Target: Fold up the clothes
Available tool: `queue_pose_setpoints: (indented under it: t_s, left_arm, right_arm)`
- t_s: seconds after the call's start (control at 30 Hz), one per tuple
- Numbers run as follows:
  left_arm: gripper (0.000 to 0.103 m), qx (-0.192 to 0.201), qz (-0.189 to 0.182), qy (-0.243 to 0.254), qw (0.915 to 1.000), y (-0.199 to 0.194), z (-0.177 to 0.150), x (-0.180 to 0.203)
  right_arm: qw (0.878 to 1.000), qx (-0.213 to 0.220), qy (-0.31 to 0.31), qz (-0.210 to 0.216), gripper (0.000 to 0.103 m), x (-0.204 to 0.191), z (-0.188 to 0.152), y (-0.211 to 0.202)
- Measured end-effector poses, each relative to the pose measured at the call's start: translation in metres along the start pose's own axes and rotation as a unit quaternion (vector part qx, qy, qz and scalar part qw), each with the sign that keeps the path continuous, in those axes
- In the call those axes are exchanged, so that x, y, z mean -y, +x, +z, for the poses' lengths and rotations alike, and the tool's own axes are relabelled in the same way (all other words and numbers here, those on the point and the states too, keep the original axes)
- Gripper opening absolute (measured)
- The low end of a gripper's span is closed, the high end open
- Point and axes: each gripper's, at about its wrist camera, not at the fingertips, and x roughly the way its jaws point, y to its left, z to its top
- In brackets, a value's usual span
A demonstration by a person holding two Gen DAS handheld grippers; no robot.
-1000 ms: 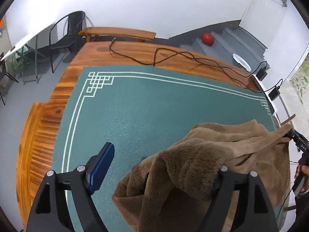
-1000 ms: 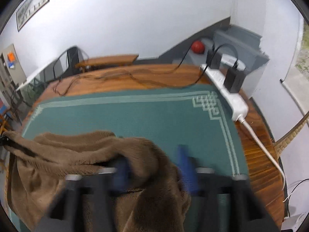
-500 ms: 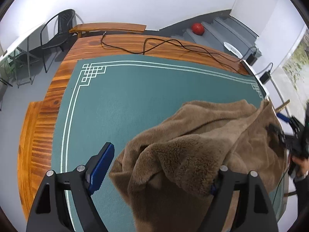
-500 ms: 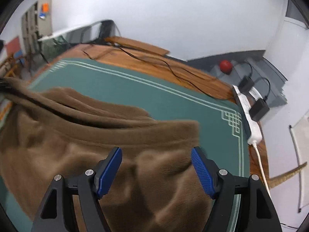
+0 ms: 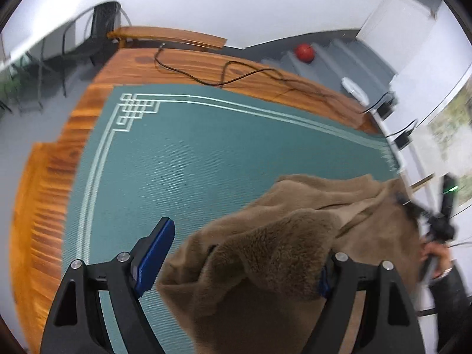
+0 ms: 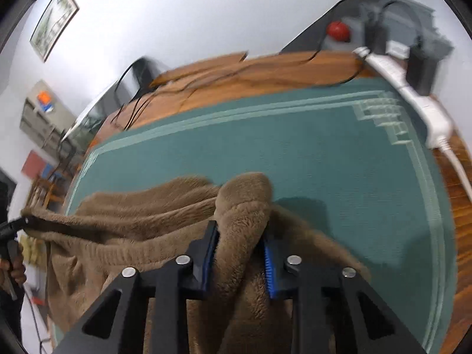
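Note:
A brown fleece garment point(image 5: 280, 253) hangs over the near right part of the green mat point(image 5: 206, 162). My left gripper point(image 5: 239, 259) is open; the garment drapes over its right finger and hides that pad, while the left blue pad point(image 5: 156, 253) is bare. In the right wrist view my right gripper point(image 6: 239, 253) is shut on a thick fold of the same garment point(image 6: 242, 206), held above the mat point(image 6: 324, 153). The other gripper shows small at the right edge of the left wrist view point(image 5: 436, 224).
The mat lies on a wooden table point(image 5: 200, 65) crossed by black cables point(image 5: 236, 73). A white power strip point(image 6: 413, 94) with plugs sits at the table's right edge. A red ball point(image 5: 304, 53), a bench and chairs stand beyond.
My right gripper has closed on a fold of the garment; half a second ago it was open above it. The garment has bunched and shifted; both cameras moved.

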Motion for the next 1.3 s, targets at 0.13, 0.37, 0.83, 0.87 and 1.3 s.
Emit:
queue_pose_setpoints:
  t_s: [0.13, 0.37, 0.83, 0.87, 1.3]
  left_arm:
    - [0.086, -0.017, 0.016, 0.009, 0.9997, 0.014, -0.005, 0.003]
    - [0.086, -0.014, 0.005, -0.044, 0.9989, 0.023, 0.006, -0.009]
    - [0.086, -0.004, 0.024, -0.041, 0.9988, 0.025, 0.014, -0.010]
    - [0.086, -0.012, 0.028, -0.041, 0.9987, 0.029, 0.013, -0.013]
    - [0.093, -0.004, -0.226, -0.092, 0.9698, 0.002, 0.006, -0.016]
  right_arm:
    - [0.996, 0.057, -0.002, -0.062, 0.022, 0.004, 0.004, -0.028]
    - [0.994, 0.079, -0.020, -0.073, 0.023, -0.003, 0.013, -0.043]
    - [0.986, -0.026, -0.162, 0.001, 0.084, -0.097, -0.030, 0.004]
    - [0.986, -0.035, -0.161, -0.011, 0.084, -0.096, -0.029, 0.013]
    - [0.988, -0.052, -0.127, -0.064, 0.084, -0.077, -0.024, 0.050]
